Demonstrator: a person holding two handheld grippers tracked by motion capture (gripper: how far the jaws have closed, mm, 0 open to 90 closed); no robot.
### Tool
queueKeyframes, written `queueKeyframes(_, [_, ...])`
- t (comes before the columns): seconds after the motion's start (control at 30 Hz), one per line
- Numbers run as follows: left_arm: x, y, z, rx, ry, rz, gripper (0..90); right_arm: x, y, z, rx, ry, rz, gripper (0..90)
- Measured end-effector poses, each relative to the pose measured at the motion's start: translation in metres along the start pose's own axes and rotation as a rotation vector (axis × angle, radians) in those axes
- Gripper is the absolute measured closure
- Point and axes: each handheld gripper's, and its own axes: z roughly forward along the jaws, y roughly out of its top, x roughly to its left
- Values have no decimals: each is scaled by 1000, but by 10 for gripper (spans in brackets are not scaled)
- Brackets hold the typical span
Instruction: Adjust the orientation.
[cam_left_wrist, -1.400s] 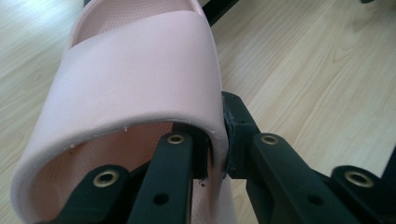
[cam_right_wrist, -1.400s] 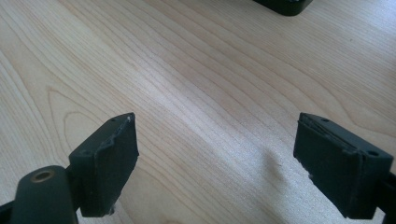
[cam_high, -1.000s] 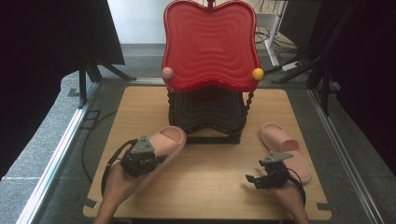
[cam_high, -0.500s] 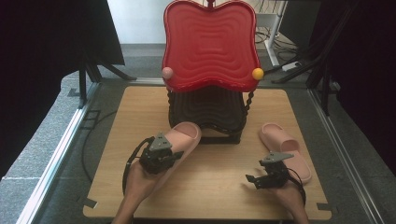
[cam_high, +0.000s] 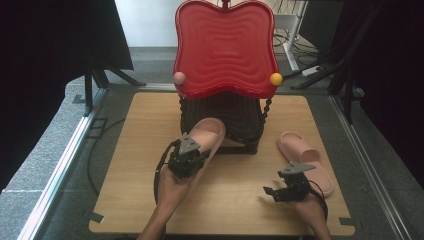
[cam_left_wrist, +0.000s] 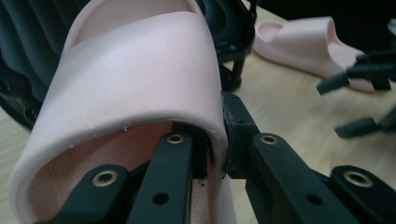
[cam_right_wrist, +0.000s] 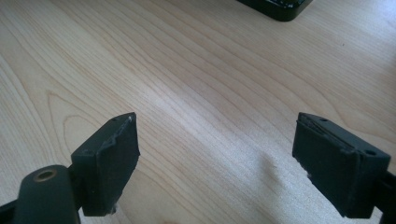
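On the pale wooden counter (cam_high: 145, 150), the left gripper (cam_high: 186, 159) had its jaws pinched nearly closed on the strap edge of a soft pink foam slide sandal (cam_high: 207, 136), one jaw inside the strap and one outside, as the left gripper view showed (cam_left_wrist: 140, 84). Compared with a second earlier, that sandal had travelled from the left part of the counter toward the middle, and its toe now lay against the foot of the black ribbed rack (cam_high: 235, 117) under the red wavy-surfaced tray (cam_high: 225, 47). That shift suggested the sandal was being carried to the rack, with the placement itself not yet done.

The matching second pink foam sandal (cam_high: 305, 160) sat flat at the right of the counter, where it had been before, just beyond the right gripper (cam_high: 285, 191). That gripper had not moved; its jaws stood wide apart with nothing between them over bare wood (cam_right_wrist: 210, 116). It looked ready to take the second sandal once the first was settled.
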Motion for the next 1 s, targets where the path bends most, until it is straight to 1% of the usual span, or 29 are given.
queueKeyframes(0.17, [1, 4, 12, -37, 47, -39, 823, 0, 0, -1, -7, -5, -1, 149])
queueKeyframes(0.2, [2, 5, 14, -43, 60, -40, 822, 0, 0, -1, -8, -6, 0, 149])
queueKeyframes(0.37, [4, 11, 23, -69, 96, -56, 822, 0, 0, -1, -8, -5, 1, 149])
queueKeyframes(0.47, [3, 16, 29, -95, 121, -68, 822, 1, 0, 0, -4, -4, 1, 149])
queueKeyframes(0.53, [2, 20, 34, -110, 146, -65, 821, 1, 1, 0, -4, -4, -1, 149])
queueKeyframes(0.67, [1, 26, 45, -135, 182, -82, 820, 1, 0, -1, -6, -5, 0, 149])
queueKeyframes(0.7, [1, 28, 47, -134, 187, -81, 820, 0, 0, -1, -7, -5, -3, 149])
queueKeyframes(0.8, [0, 34, 56, -152, 215, -97, 818, -1, 0, -2, -7, -6, 1, 149])
queueKeyframes(0.9, [-1, 41, 64, -158, 244, -99, 817, -1, 0, -1, -7, -6, 1, 149])
queueKeyframes(1.0, [-1, 47, 71, -152, 274, -99, 816, -1, -1, -1, -9, -8, 1, 149])
